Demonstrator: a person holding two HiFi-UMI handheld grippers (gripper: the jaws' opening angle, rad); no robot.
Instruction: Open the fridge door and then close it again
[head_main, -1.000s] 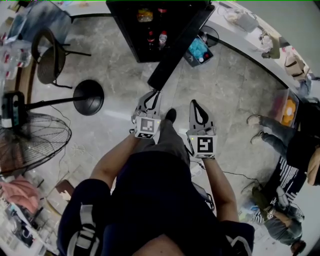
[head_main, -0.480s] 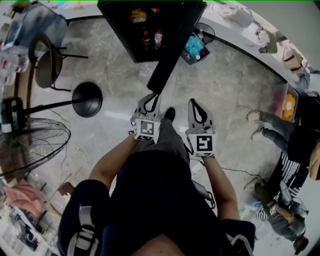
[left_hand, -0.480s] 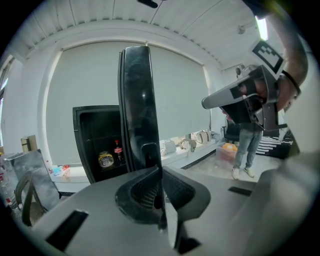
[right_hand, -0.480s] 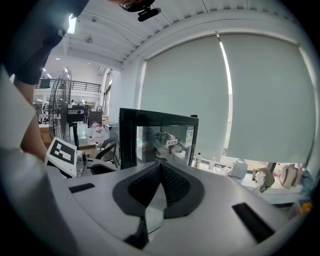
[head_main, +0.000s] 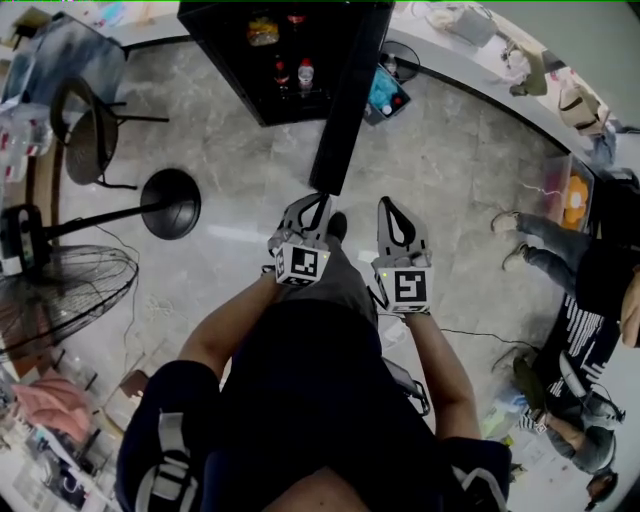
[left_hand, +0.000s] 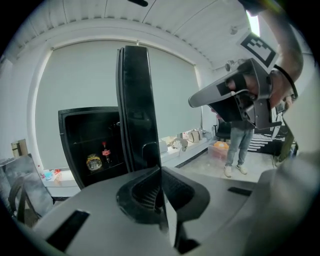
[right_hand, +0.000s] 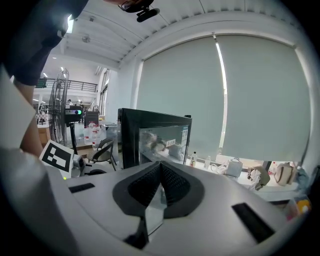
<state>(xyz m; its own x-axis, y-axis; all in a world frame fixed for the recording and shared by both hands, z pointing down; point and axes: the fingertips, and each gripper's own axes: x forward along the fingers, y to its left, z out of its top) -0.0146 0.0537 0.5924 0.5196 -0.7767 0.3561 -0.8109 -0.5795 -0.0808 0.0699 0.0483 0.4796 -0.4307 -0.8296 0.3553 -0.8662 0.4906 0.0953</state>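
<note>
Grey stone floor (head_main: 240, 260) spreads open around both grippers. Left gripper (head_main: 318, 202) has its jaws pressed together on nothing, tips just beside the free edge of the open fridge door (head_main: 348, 100); right gripper (head_main: 393, 208) is likewise closed and empty, apart from the door. Only the left gripper view shows the door edge-on and a bottle (left_hand: 105, 152) inside the fridge (head_main: 250, 70); a fan base (head_main: 170, 203) stands well to the left

Grey marble floor (head_main: 470, 170), black chair (head_main: 90, 130), standing fan (head_main: 60, 290)
</note>
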